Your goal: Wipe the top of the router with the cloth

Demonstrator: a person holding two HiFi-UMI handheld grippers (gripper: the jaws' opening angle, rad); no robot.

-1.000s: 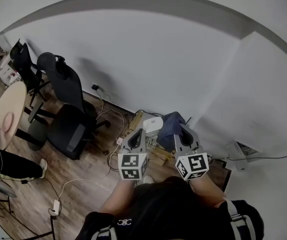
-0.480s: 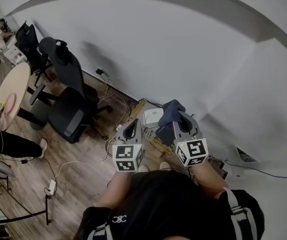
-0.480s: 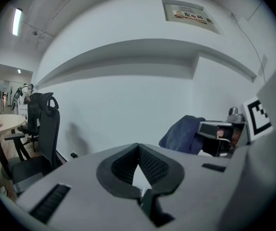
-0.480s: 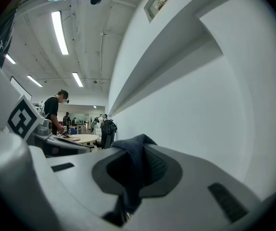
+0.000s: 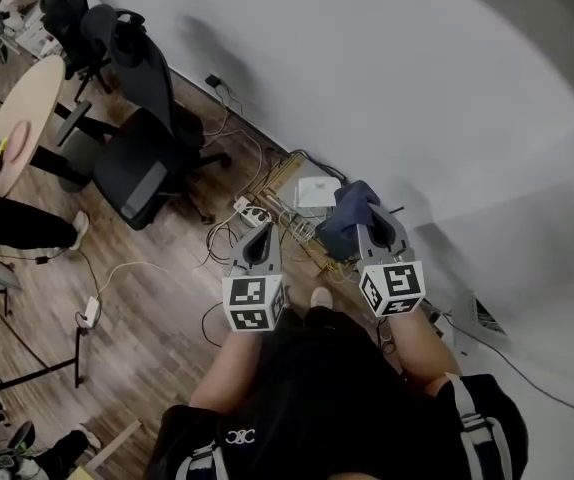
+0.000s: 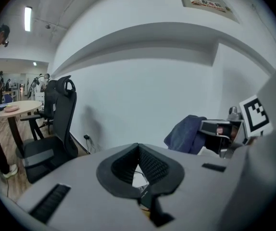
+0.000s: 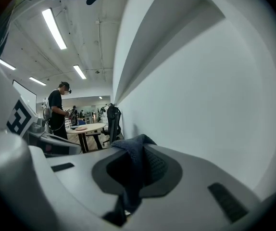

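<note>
The white router lies on the wood floor against the white wall, among cables. A dark blue cloth hangs bunched just to its right, pinched in my right gripper, which is shut on it. In the right gripper view the cloth fills the gap between the jaws and drapes over the tips. My left gripper hovers left of and nearer than the router, shut with nothing in it; its pads meet at the tip. From the left gripper view the cloth and right gripper show at the right.
A power strip and tangled cables lie beside the router. Two black office chairs stand to the left, with a round table beyond. A person's leg is at the far left. Another power strip lies on the floor.
The head view has swung, so more floor shows and the router sits higher in frame. Both grippers keep the same pose; the cloth stays in the right gripper.
</note>
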